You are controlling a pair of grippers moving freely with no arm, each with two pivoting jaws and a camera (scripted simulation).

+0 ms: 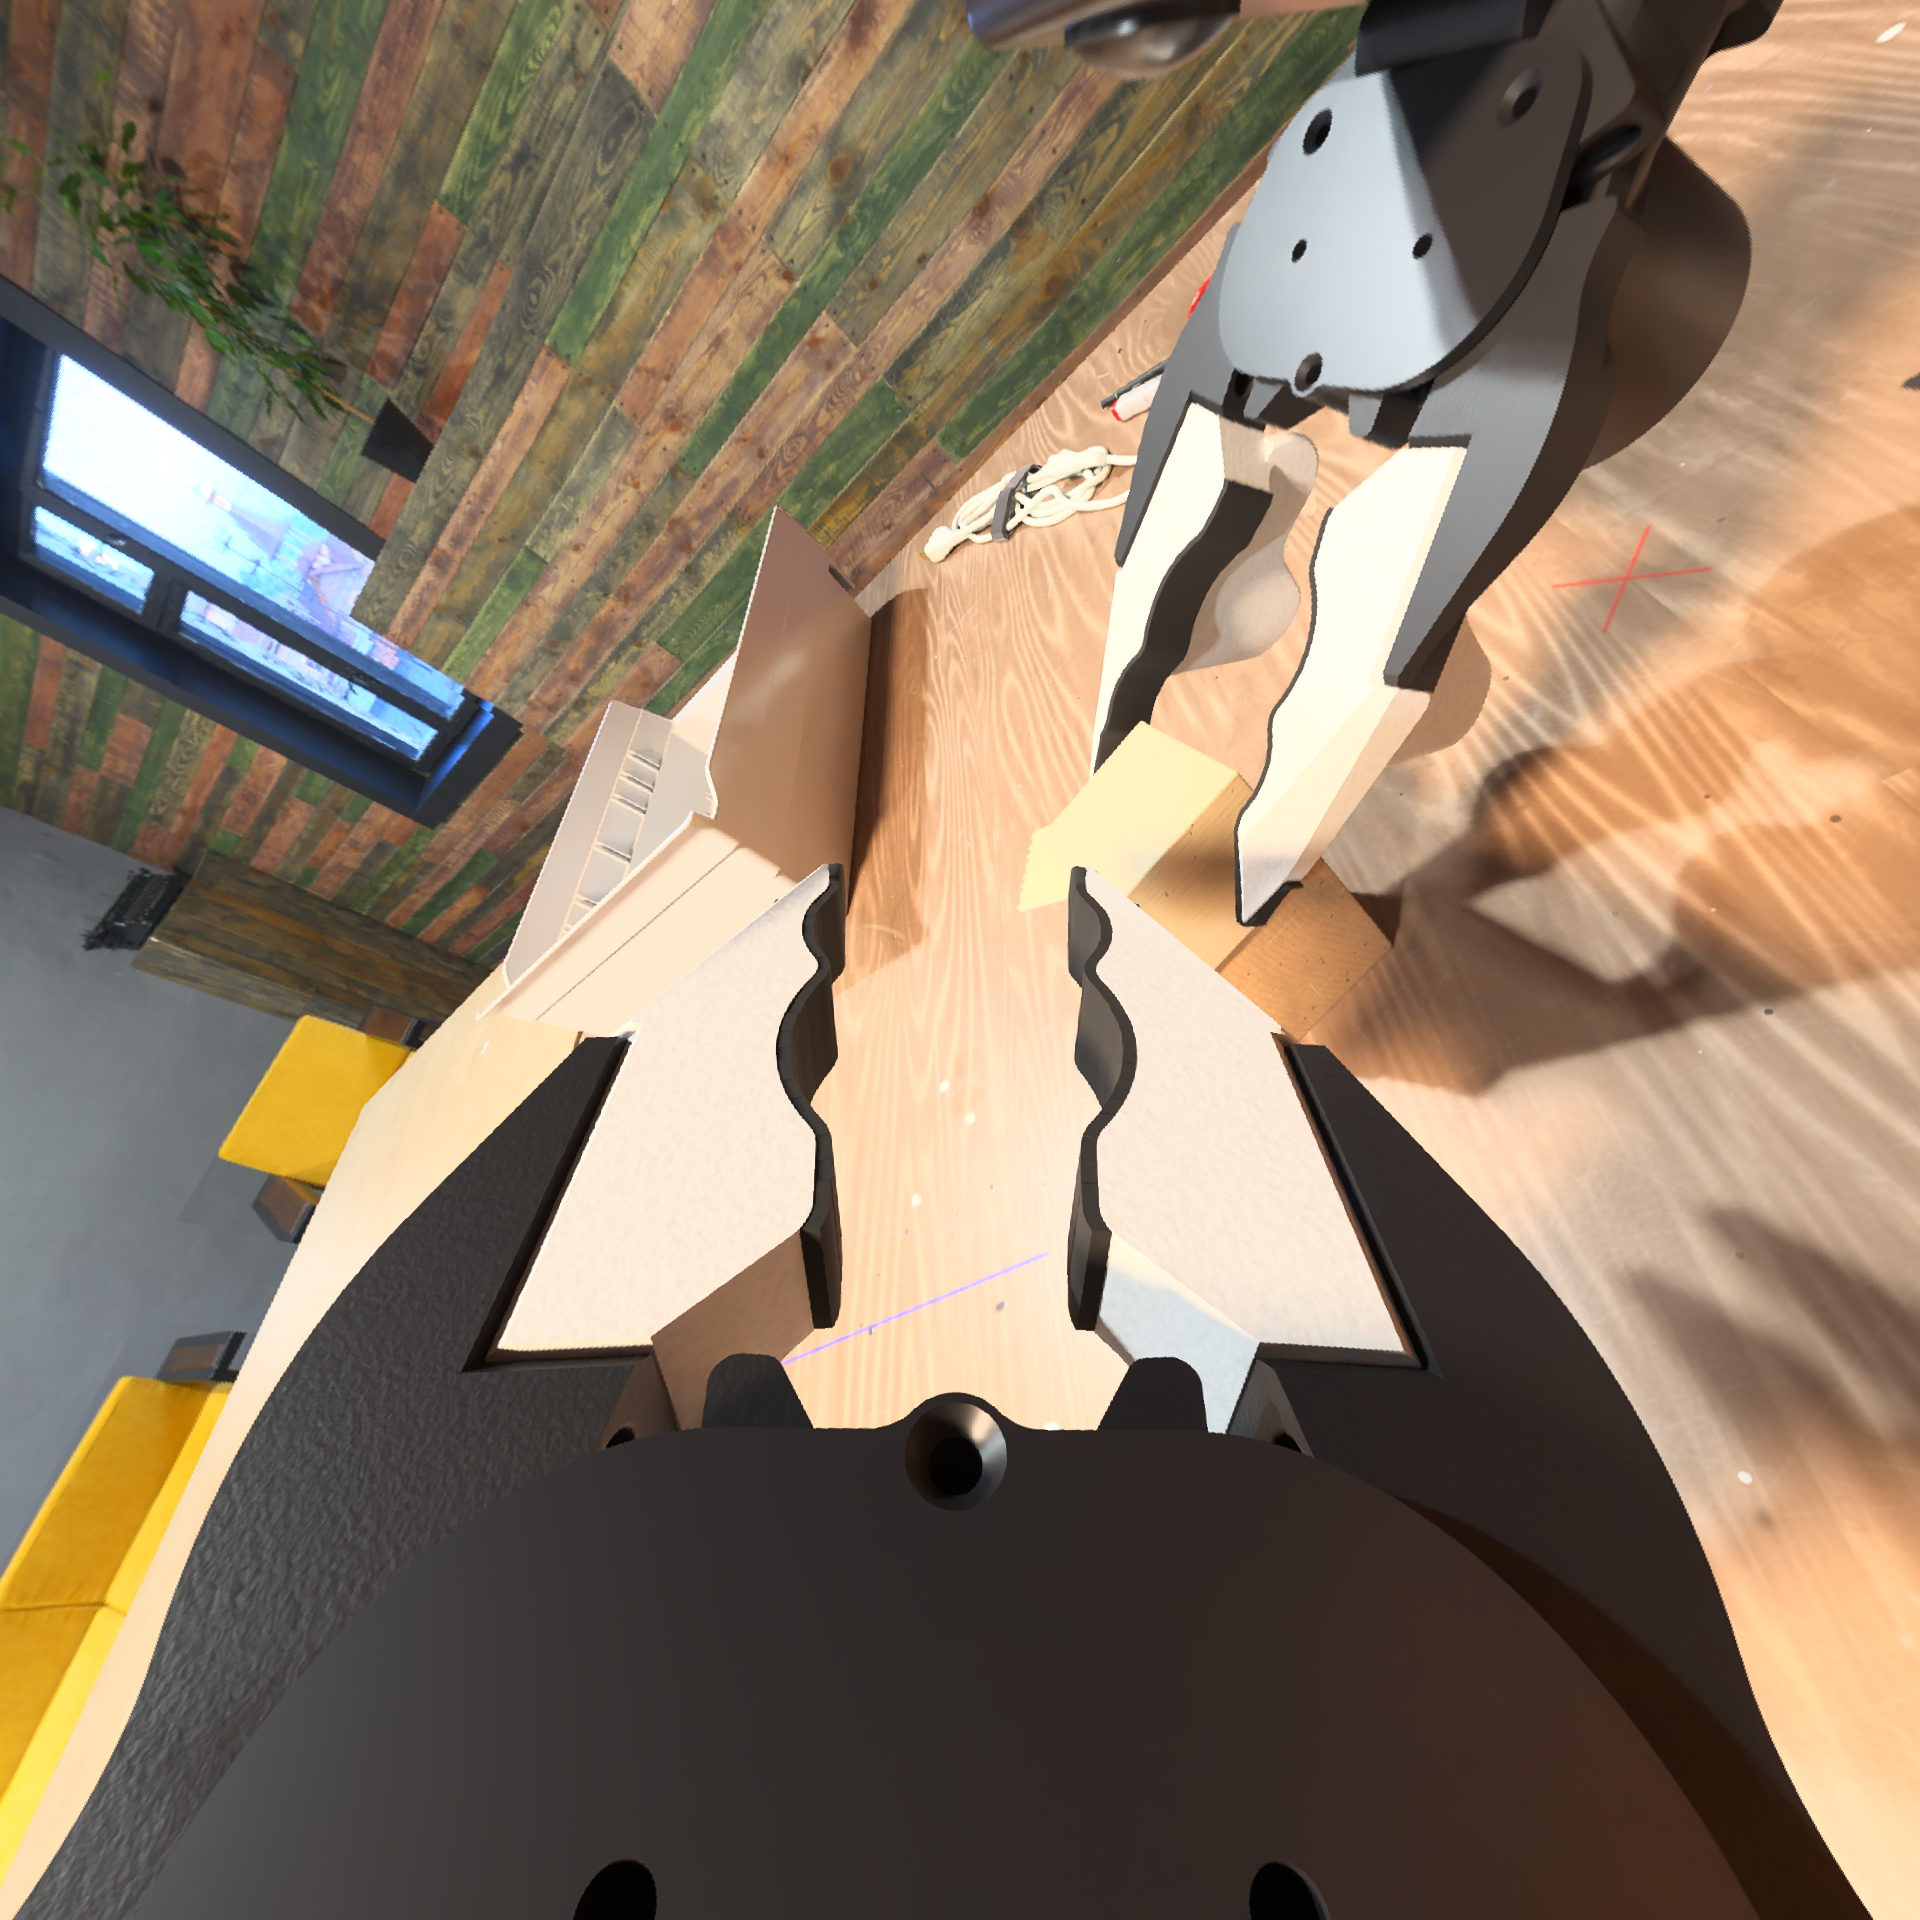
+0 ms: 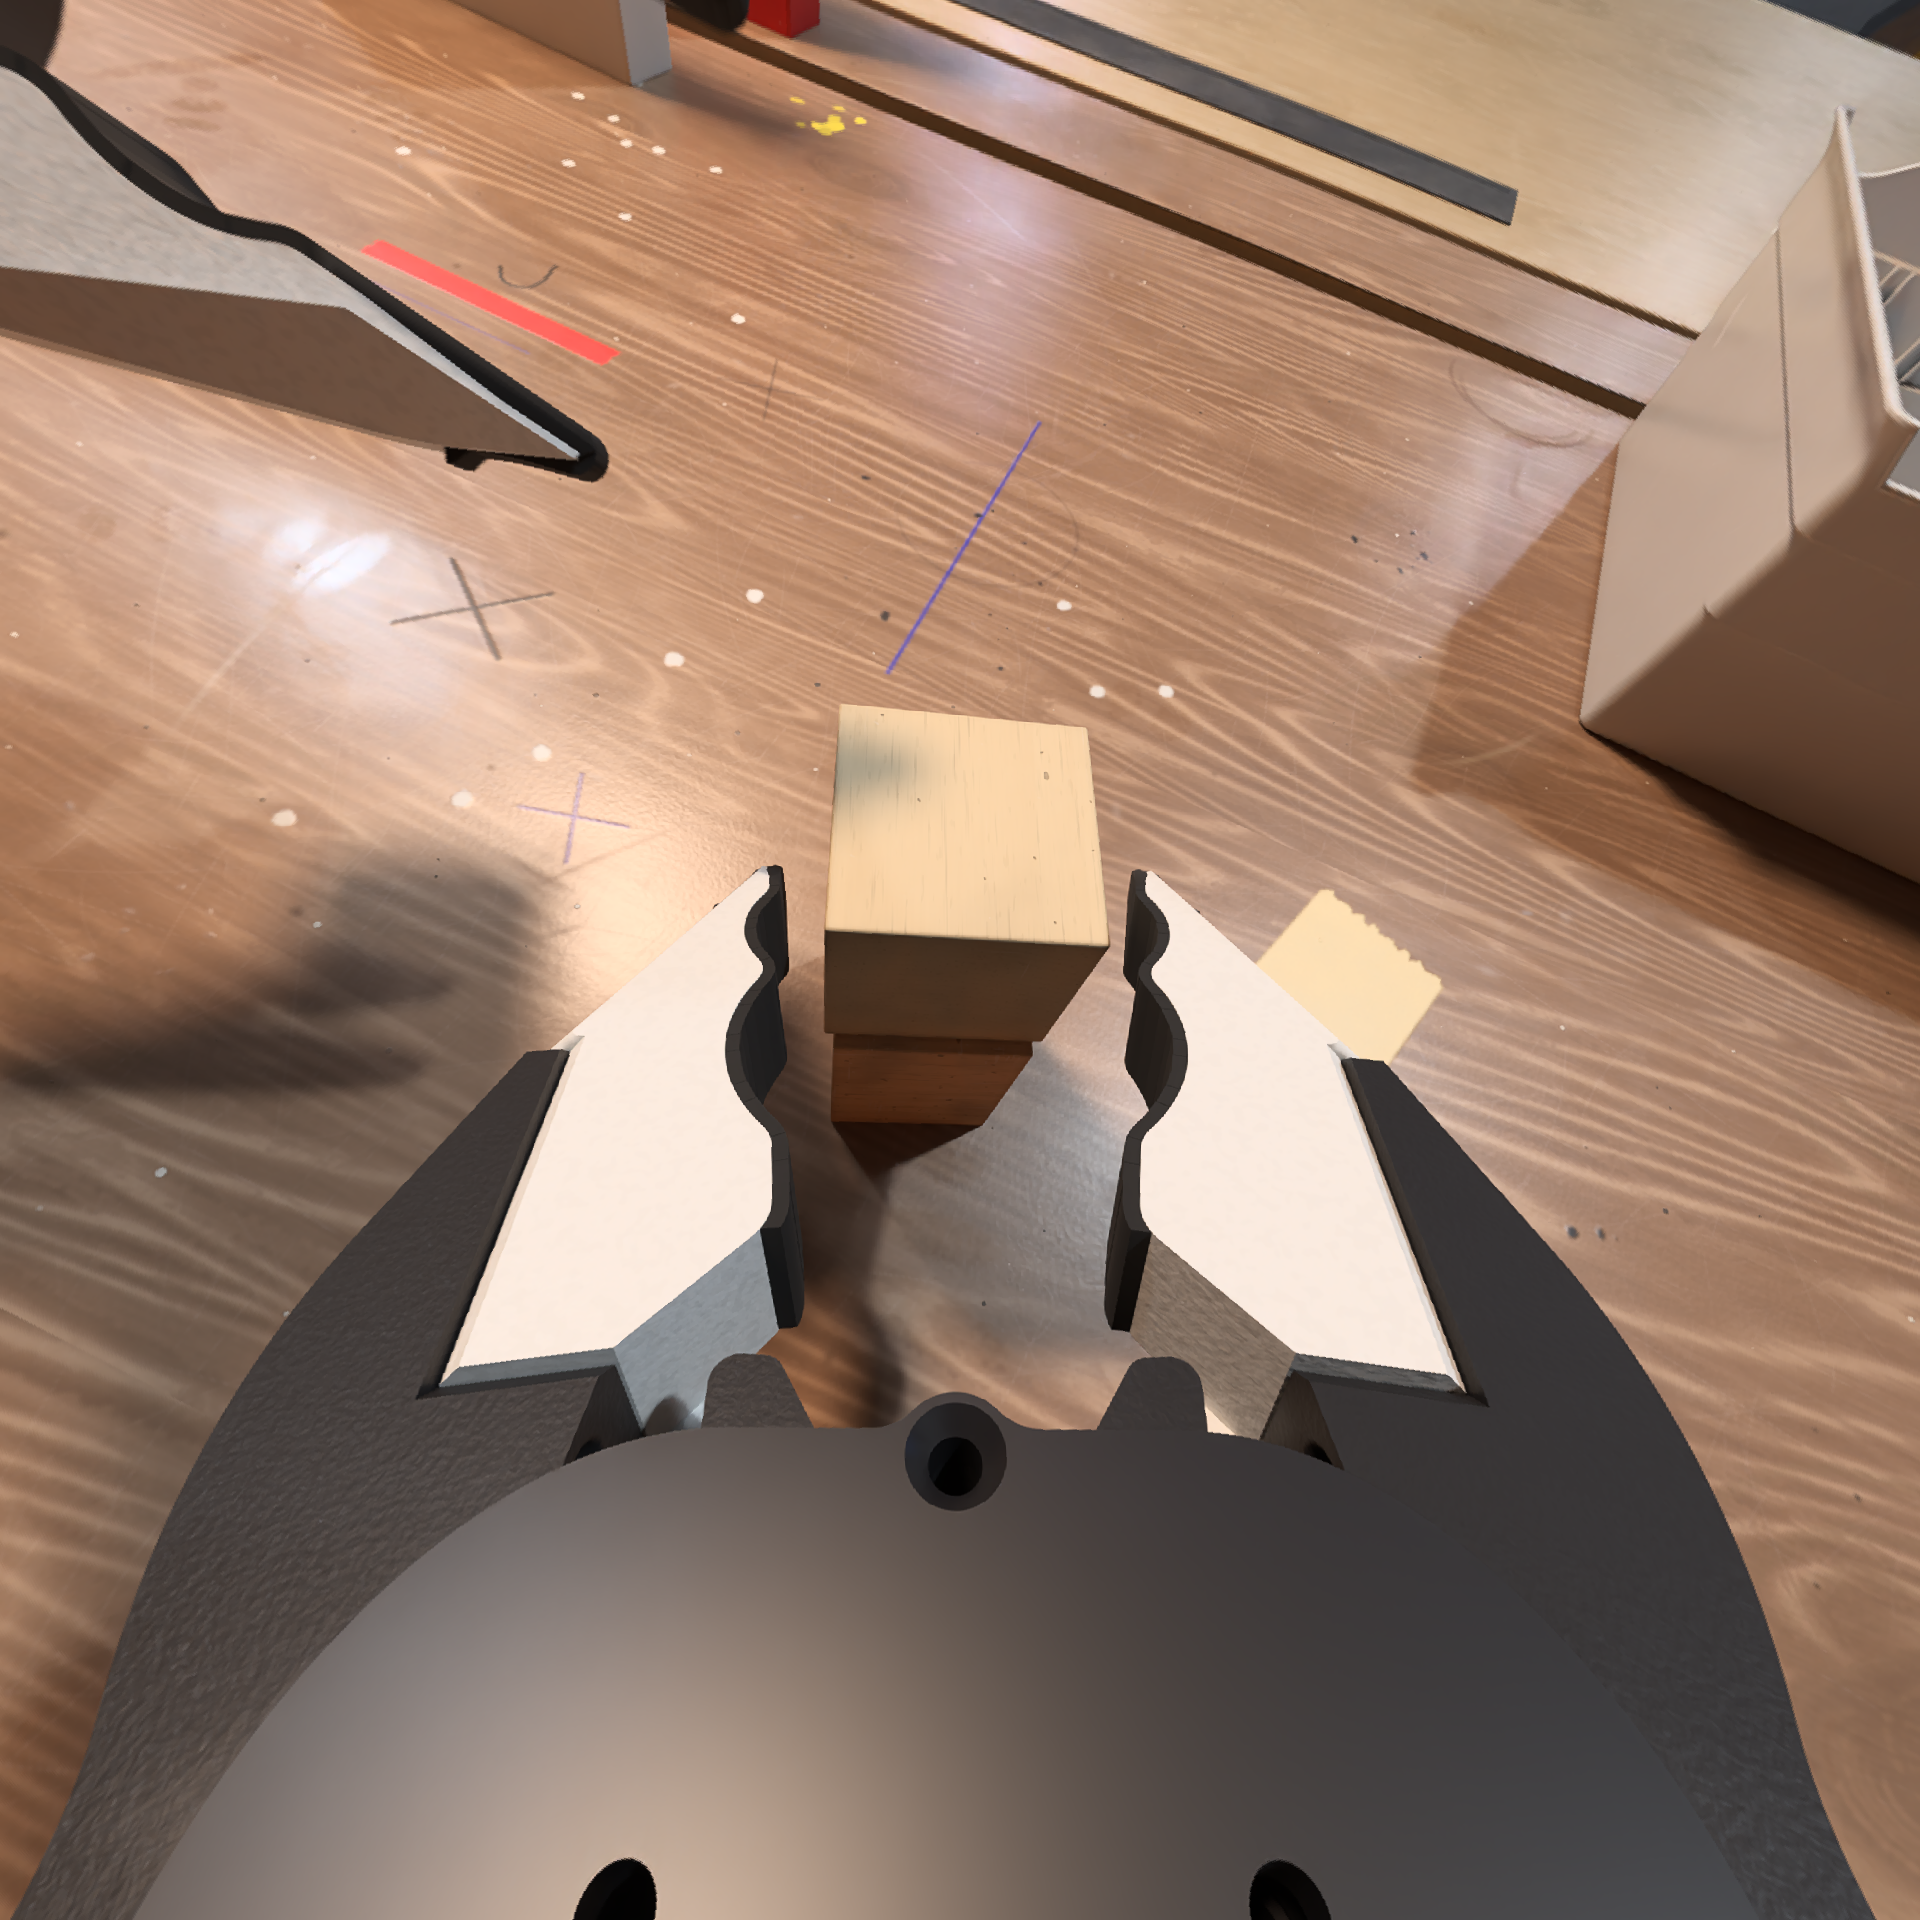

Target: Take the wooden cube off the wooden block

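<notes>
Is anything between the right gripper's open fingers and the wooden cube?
No. In the right wrist view the right gripper stands open above the wooden cube, which sits on the wooden block; only bare air separates them.

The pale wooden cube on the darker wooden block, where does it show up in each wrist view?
Left wrist view: the pale wooden cube sits right of centre, between the right gripper fingers.
Right wrist view: centre, stacked on the darker wooden block, just ahead of that gripper's open fingertips.
Shared landmark: the beige plastic bin.
</notes>
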